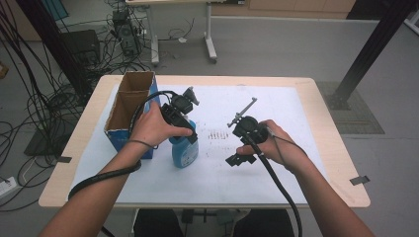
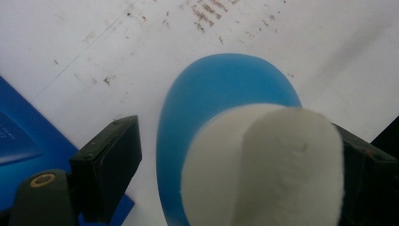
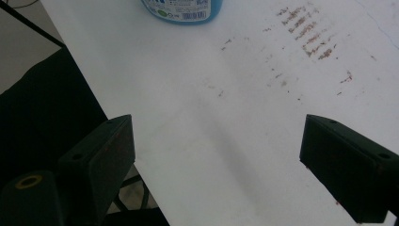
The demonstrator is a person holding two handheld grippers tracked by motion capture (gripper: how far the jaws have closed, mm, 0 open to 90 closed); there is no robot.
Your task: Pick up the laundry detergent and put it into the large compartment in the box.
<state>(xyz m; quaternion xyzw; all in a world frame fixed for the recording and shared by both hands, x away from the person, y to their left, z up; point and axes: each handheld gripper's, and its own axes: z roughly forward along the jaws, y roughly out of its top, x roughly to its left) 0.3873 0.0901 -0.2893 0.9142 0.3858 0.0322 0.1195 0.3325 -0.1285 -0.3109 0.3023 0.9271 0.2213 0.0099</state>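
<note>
The left gripper (image 1: 184, 129) grips the white cap (image 2: 263, 165) of an upright blue plastic bottle (image 1: 185, 150) beside an open cardboard box (image 1: 129, 101) whose inside is hidden. The right gripper (image 3: 216, 165) hangs wide open over the white table sheet (image 3: 211, 117).

Background stuff sitting around the table

An open cardboard box (image 1: 129, 101) with blue sides is standing at the left edge of the white sheet (image 1: 276, 106) that's covering the wooden table (image 1: 326, 118), and a patch of brownish smudges (image 1: 216, 134) is showing near the sheet's middle. Behind the table, cables (image 1: 39, 106) are sprawling over the grey floor (image 1: 276, 49) around a computer tower (image 1: 81, 47), and a black post (image 1: 373, 47) is leaning at the right.
</note>
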